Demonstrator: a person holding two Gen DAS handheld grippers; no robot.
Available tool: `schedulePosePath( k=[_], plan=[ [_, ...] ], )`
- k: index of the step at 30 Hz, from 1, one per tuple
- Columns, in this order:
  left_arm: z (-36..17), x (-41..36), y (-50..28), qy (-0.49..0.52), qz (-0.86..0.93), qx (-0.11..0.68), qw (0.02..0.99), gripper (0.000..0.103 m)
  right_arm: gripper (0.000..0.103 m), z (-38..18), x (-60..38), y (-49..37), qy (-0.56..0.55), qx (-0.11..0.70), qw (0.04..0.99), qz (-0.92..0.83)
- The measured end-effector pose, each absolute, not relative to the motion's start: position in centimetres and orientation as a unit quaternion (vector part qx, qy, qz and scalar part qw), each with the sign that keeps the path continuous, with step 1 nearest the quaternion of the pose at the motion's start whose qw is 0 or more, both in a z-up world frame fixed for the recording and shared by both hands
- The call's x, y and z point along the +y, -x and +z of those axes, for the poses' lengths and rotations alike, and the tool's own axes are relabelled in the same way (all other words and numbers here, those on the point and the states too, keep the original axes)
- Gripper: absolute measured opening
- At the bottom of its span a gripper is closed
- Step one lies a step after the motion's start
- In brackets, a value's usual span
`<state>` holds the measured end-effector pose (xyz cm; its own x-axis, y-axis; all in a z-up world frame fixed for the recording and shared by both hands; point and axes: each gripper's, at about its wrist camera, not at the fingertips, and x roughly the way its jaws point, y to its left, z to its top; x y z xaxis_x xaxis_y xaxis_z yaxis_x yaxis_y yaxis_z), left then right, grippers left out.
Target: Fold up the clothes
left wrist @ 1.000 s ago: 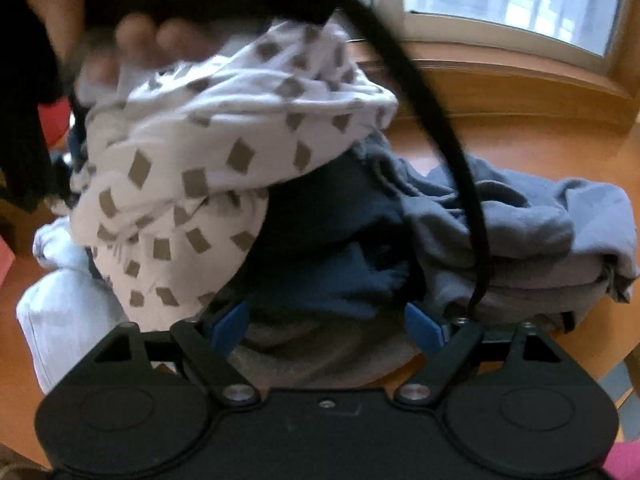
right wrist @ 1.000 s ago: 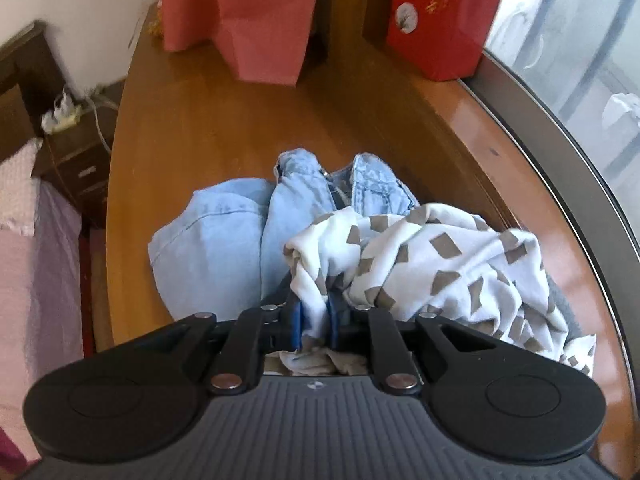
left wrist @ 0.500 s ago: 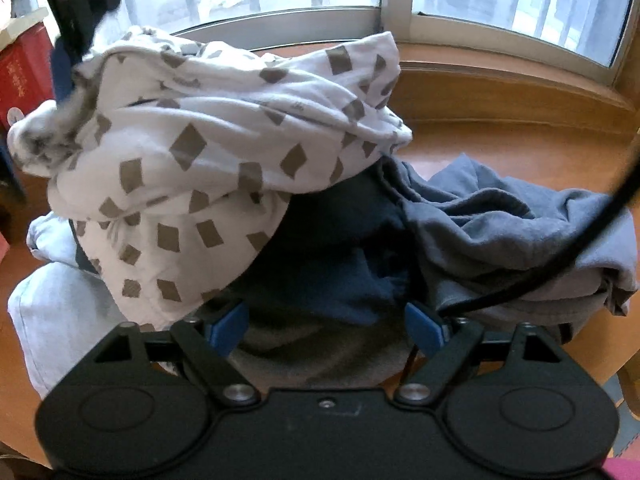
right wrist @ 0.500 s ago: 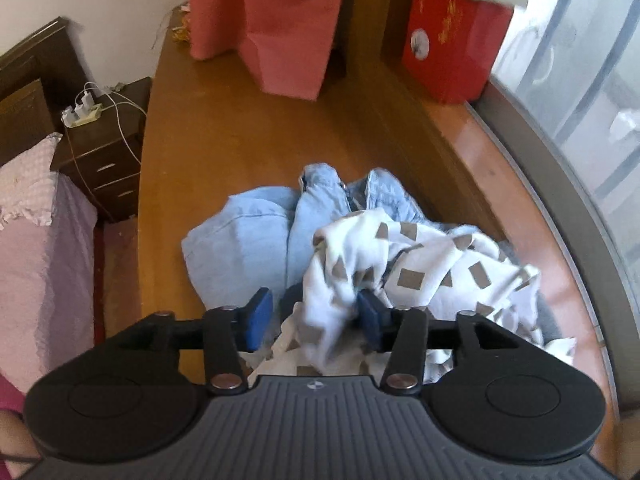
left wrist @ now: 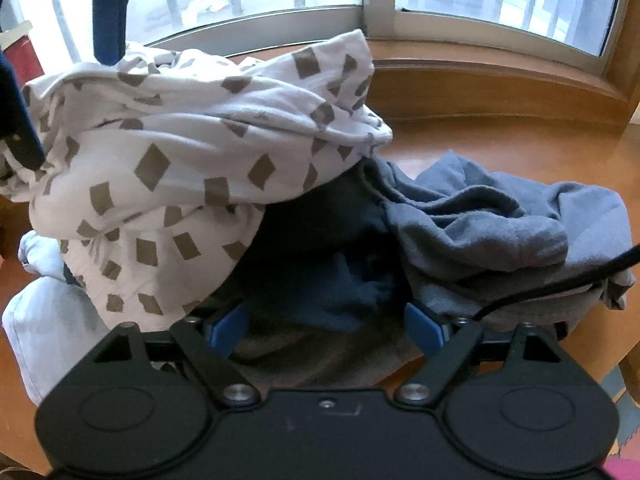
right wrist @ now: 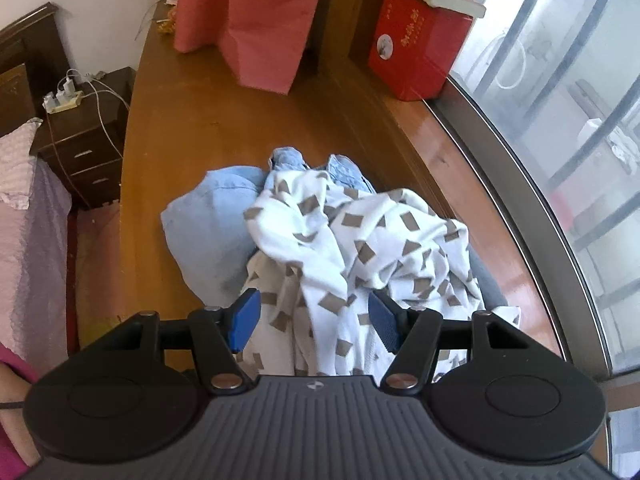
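Observation:
A heap of clothes lies on a wooden table (right wrist: 192, 128). On top is a white garment with brown squares (left wrist: 192, 168) (right wrist: 360, 248), crumpled. Under it lie a dark navy garment (left wrist: 320, 256), a grey-blue garment (left wrist: 500, 224) to the right and light blue jeans (right wrist: 208, 228) (left wrist: 44, 328) to the left. My left gripper (left wrist: 326, 326) is open, low at the heap's near side, nothing between its blue pads. My right gripper (right wrist: 314, 320) hangs open above the white garment, its fingers (left wrist: 108, 16) seen at the upper left of the left wrist view.
A red paper bag (right wrist: 256, 20) and a red box (right wrist: 416, 44) with a book on it stand at the table's far end. A curved window (right wrist: 560, 160) and sill (left wrist: 480, 92) run along one side. A nightstand (right wrist: 84, 136) and bed (right wrist: 24, 220) sit beyond the other edge. A black cable (left wrist: 560, 280) crosses the grey-blue garment.
My right gripper, shut on the white patterned garment a second ago, has opened and risen away; the garment has dropped back onto the heap. The left gripper has stayed open in place.

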<state>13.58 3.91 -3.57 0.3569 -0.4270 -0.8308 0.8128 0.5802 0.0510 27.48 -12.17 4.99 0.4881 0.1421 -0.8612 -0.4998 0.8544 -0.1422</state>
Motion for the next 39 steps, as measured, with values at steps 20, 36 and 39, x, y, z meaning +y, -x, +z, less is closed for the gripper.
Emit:
schedulePosePath(
  k=[20,36,39],
  plan=[
    [-4.8,2.4,-12.0,-0.261,-0.398,0.412,0.777,0.083,0.065,4.5,-16.5,-21.9,0.187,0.467,0.855,0.127],
    [-6.0,0.4,-5.5,-0.255,-0.374,0.438,0.777,0.084,0.067,-2.6,-26.9,-10.2,0.123,0.543,0.824,0.100],
    [-6.9,-0.6,-4.0,-0.249,-0.357,0.443,0.784,0.084,0.067,-3.5,-27.3,-8.7,0.113,0.535,0.828,0.123]
  ],
)
